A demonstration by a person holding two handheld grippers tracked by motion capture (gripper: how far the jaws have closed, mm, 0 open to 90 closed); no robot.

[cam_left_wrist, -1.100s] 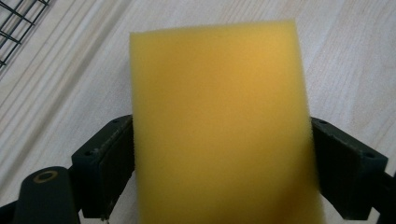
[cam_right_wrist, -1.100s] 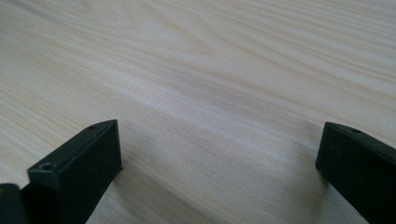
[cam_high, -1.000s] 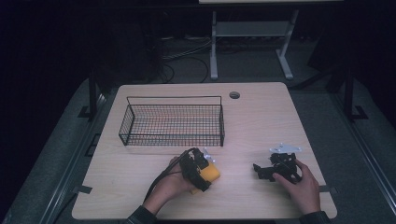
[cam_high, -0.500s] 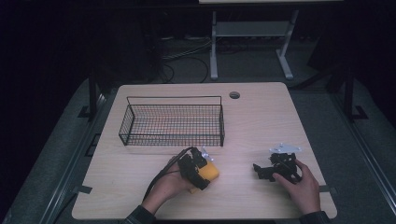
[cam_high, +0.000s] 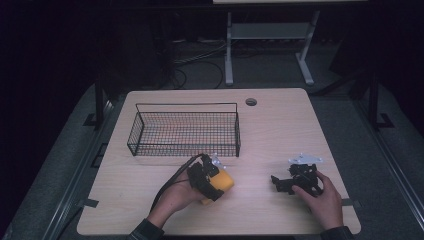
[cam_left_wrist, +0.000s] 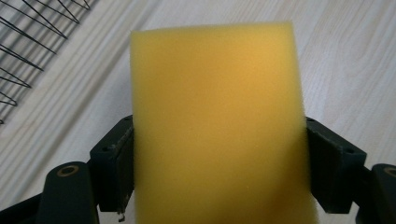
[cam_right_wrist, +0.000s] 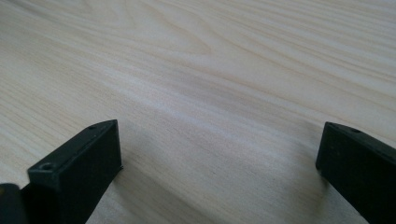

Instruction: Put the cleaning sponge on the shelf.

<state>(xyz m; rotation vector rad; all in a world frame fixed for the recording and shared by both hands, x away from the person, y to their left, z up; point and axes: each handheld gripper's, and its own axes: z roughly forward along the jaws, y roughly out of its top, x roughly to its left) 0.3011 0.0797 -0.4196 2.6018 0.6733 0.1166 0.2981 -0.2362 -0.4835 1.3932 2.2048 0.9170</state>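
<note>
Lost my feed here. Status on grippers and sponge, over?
Left gripper shut on yellow foam sponge. Right gripper open over table. Black wire basket just beyond, path open.

A black wire basket is seen on the far left part of the light wooden table, its mesh also visible at the upper left of the left gripper view. A round cable hole is noted near the table's far edge. Behind the table, a white metal stand and loose cables are seen on the dark floor
</note>
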